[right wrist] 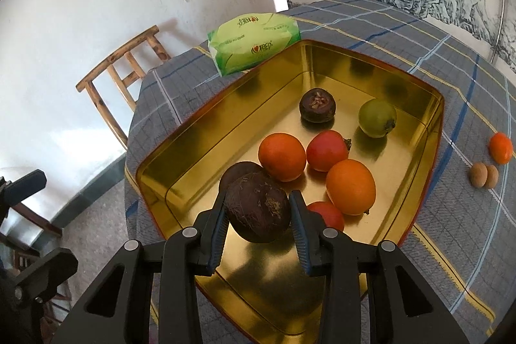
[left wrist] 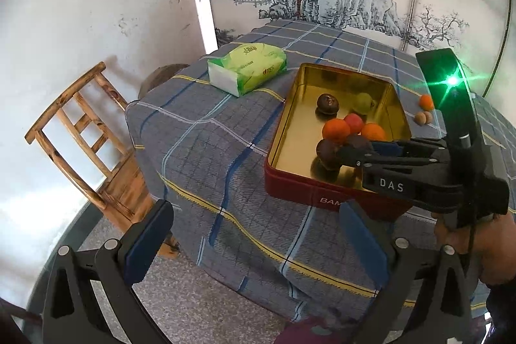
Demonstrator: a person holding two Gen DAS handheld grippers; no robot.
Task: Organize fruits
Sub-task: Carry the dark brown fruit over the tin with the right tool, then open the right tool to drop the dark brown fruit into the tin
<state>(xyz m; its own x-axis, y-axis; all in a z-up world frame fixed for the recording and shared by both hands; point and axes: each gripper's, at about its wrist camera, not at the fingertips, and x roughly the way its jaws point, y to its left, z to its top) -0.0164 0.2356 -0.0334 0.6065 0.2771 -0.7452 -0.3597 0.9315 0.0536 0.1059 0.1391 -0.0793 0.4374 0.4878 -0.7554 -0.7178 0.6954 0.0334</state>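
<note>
Over the near end of the gold-lined red rectangular tin [right wrist: 180,157], my right gripper [right wrist: 258,211] hangs with its jaws pinching a dark brown, rough-skinned round fruit [right wrist: 258,210], held just above the tin's floor and not yet set down. Six fruits already lie inside: a second dark brown fruit [right wrist: 317,105] and a green round fruit [right wrist: 376,118] toward the far end, two orange citrus fruits [right wrist: 281,156], a red fruit [right wrist: 326,150] in the middle, and another red fruit [right wrist: 327,213] partly hidden behind my right jaw. Beyond the tin, toward the right edge of the plaid-clothed tabletop [right wrist: 451,60], a small orange fruit [right wrist: 500,148] and a pair of tan nut-like pieces [right wrist: 483,175] still wait outside. My left gripper [left wrist: 251,250] hovers off the tabletop's near edge, its jaws spread and empty. A green tissue pack [right wrist: 254,44] sits at the far left corner, a wooden chair [left wrist: 84,131] beside it. By my reckoning the sorting is well past halfway: one release, then those stragglers remain.
</note>
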